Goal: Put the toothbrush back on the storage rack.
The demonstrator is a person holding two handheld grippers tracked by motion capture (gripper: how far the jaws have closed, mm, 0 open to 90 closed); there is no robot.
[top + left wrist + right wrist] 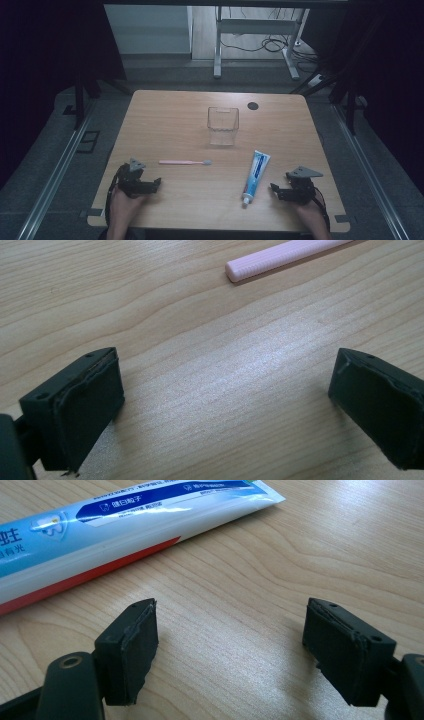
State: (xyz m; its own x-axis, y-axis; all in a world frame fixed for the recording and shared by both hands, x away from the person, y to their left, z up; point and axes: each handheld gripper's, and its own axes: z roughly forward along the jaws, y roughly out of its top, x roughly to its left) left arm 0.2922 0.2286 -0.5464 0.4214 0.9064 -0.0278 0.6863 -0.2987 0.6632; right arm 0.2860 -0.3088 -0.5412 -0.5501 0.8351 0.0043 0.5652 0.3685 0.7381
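the left gripper (pixel 156 183) rests low at the near left of the table, its jaws spread wide with bare wood between them and nothing in its hold. in the left gripper view the ribbed end of the pink toothbrush (pixel 285 257) lies just beyond the jaws, apart from them. the right gripper (pixel 274 189) sits at the near right, its jaws also standing apart and holding nothing. in the right gripper view the toothpaste tube (pixel 120 525) lies beyond the jaws, apart from both, slanting across the wood.

from above, the toothbrush (pixel 185 162) lies flat and crosswise, left of the table's middle, bristle end toward the centre. the toothpaste tube (pixel 255 176) lies lengthwise right of centre, cap end toward the person, just beside the right gripper. a clear plastic cup (pixel 223 125) stands upright farther back, between the two and well apart from each.

the table (pixel 170 115) is pale wood with rounded corners and a dark round hole (pixel 253 105) near its far edge. grey floor surrounds it, with metal rails along both sides. a white desk frame (pixel 255 35) with loose cables stands behind, and dark curtains close the sides.

counted: two grippers, one toothbrush, one tube, one cup.
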